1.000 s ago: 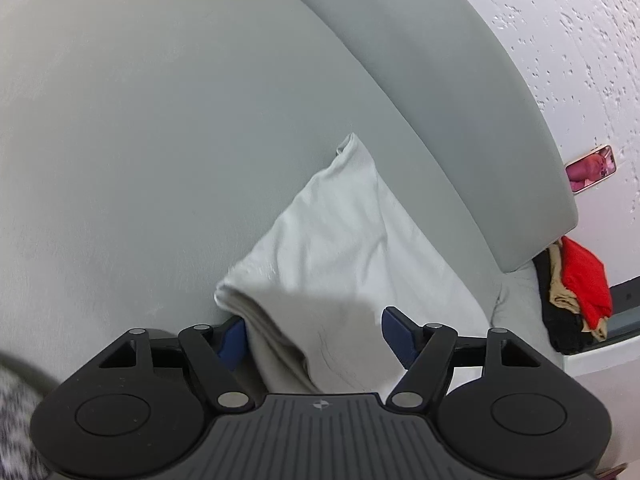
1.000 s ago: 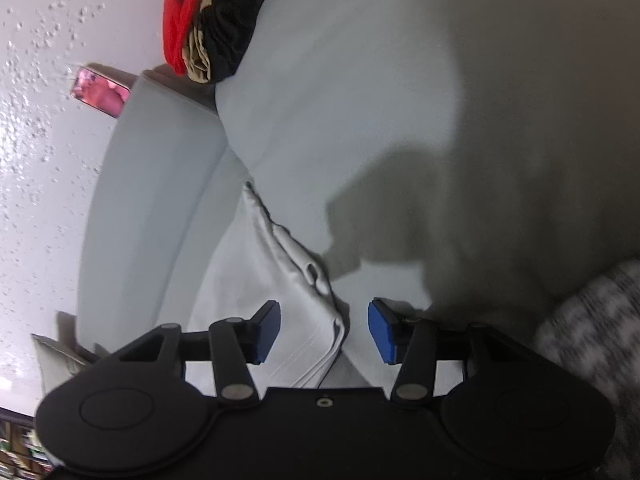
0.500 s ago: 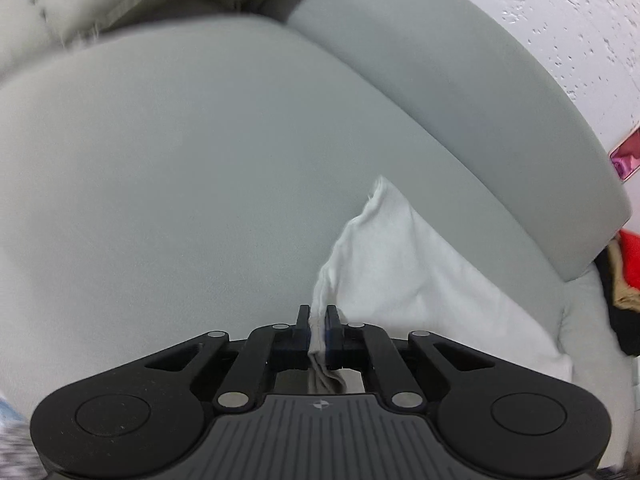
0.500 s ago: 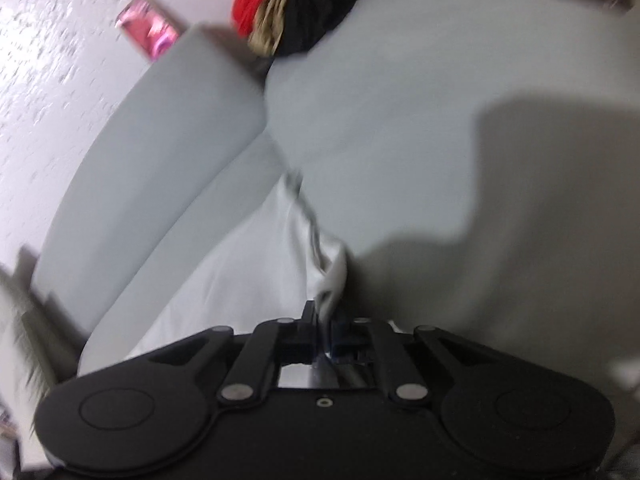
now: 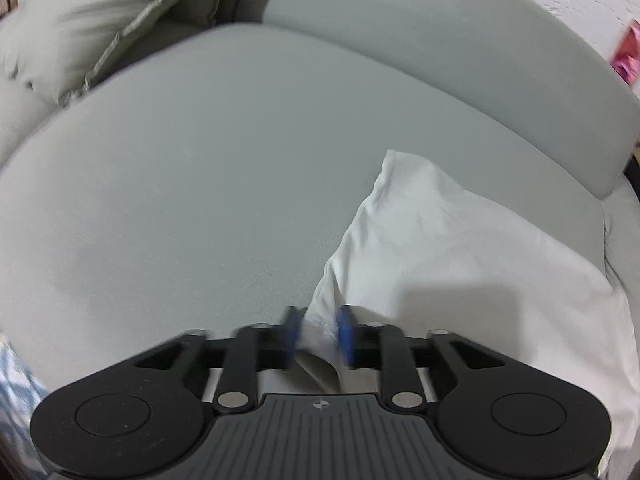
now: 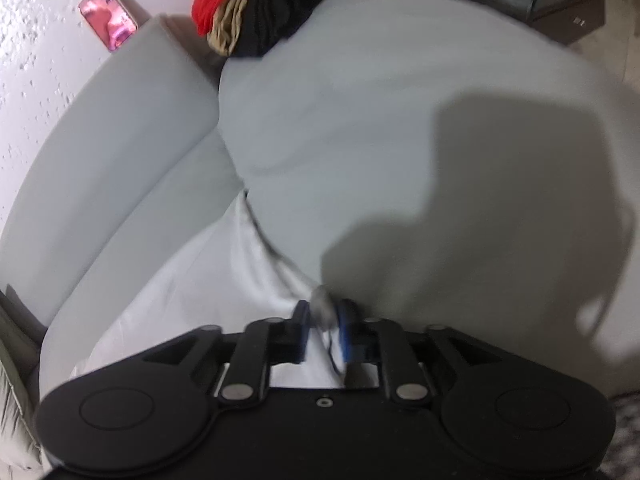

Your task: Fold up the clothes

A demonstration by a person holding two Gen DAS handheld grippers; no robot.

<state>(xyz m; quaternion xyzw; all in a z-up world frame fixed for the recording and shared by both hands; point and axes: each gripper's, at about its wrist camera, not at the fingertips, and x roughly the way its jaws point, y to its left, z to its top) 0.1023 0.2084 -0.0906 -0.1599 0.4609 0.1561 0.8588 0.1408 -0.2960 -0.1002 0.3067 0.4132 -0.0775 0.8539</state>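
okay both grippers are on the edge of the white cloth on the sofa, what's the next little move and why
Probably draw both grippers back, clear of the white cloth. The left gripper and the right gripper each have their pads parted with a gap around the cloth edge, so neither seems to be gripping. The cloth lies flat on the sofa seat, so this fold looks laid.

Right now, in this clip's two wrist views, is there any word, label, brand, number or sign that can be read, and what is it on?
No readable text in either view.
Left gripper body: a small emblem, a mark and not letters.
Pink phone leaning on the wall: its screen shows a blurred picture, nothing legible.
White garment, grey sofa and the pile of clothes: no tags or print show.
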